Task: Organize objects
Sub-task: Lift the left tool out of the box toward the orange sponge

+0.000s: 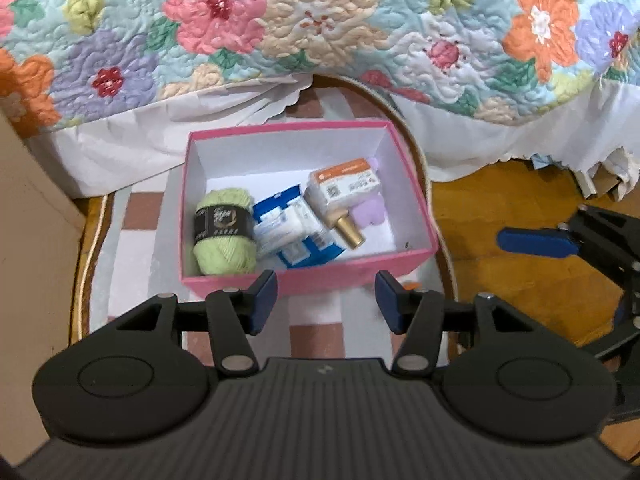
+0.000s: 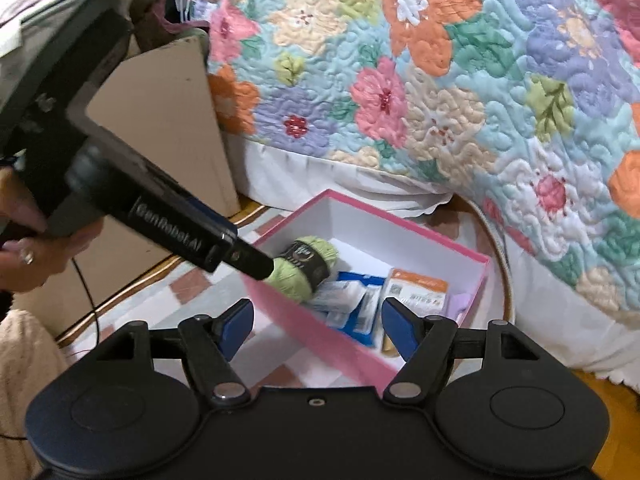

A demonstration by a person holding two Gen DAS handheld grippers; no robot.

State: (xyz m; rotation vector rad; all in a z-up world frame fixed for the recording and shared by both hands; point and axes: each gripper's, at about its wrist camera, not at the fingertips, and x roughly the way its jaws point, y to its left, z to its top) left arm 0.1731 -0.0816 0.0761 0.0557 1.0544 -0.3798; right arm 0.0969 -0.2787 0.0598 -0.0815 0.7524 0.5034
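**Both jaws empty above the pink box**

I held my left gripper (image 1: 326, 300) just short of the near wall of the pink box (image 1: 320, 276), its jaws spread with nothing between them. My right gripper (image 2: 318, 328) hung over the box's near corner, jaws likewise spread and empty.

The box sat on a checked rug (image 1: 136, 248) at the foot of the flowered quilt (image 1: 320, 20). Everything to be sorted lay inside it. Against the box's left wall stood the green yarn ball (image 1: 226, 236); beside it, toward the middle, the blue and white packets (image 1: 288, 232); further right the orange and white pack (image 1: 346, 184), leaning over a gold cylinder (image 1: 350, 234) and a lilac piece (image 1: 370, 210).

I judged the yarn light and soft; it would squash, so I would pinch it across its black paper band. The packets looked thin and slick, best taken by an edge. The gold cylinder seemed hard, smooth and prone to roll. The box itself was stiff card, liftable by a wall.

The left gripper's body read "GenRobot.AI". The yarn band's script and the pack's printing were too small to read.
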